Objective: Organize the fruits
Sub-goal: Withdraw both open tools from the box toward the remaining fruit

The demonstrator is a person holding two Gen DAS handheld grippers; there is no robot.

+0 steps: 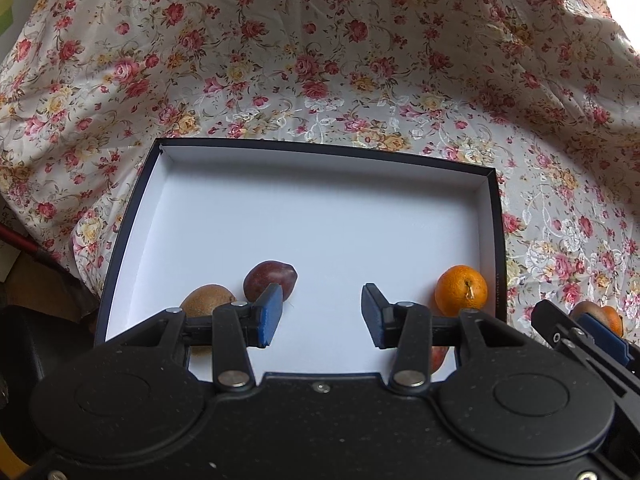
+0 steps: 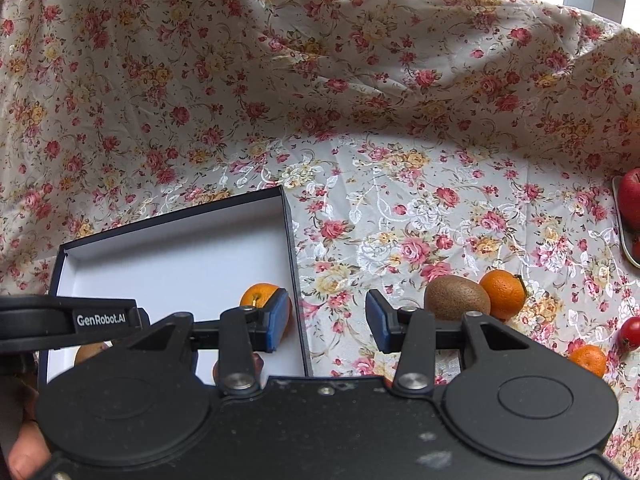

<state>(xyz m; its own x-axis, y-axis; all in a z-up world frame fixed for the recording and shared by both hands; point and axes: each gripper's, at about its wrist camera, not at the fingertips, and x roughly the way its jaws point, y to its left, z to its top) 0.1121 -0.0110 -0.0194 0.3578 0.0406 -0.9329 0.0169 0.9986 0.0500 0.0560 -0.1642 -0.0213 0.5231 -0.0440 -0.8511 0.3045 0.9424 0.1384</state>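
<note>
Here a floral cloth (image 1: pixel 320 60) covers the whole surface, and on it lies a shallow box (image 1: pixel 486 184) with a white floor and dark rim, the likely home for the fruit. Judging by what lies where, the sorting looks roughly half done. Inside the box, near its front edge, sit a plum (image 1: pixel 270 282), a kiwi (image 1: pixel 206 300) just left of it, an orange (image 1: pixel 460 290) by the right wall, and a reddish fruit (image 1: pixel 438 358) mostly hidden behind the left gripper (image 1: pixel 322 314). That gripper hovers over the box, its pads apart and holding nothing. The right gripper (image 2: pixel 328 320) is likewise spread and empty, straddling the box's right wall. Only the right view shows what is left: on the cloth, a second kiwi (image 2: pixel 456 298) touching a loose orange (image 2: pixel 502 294), a smaller orange (image 2: pixel 588 360), a small red fruit (image 2: pixel 632 332), and a red apple (image 2: pixel 630 204) on a dish (image 2: pixel 622 236) at the far right edge. Only the left view shows the plum clearly.
</note>
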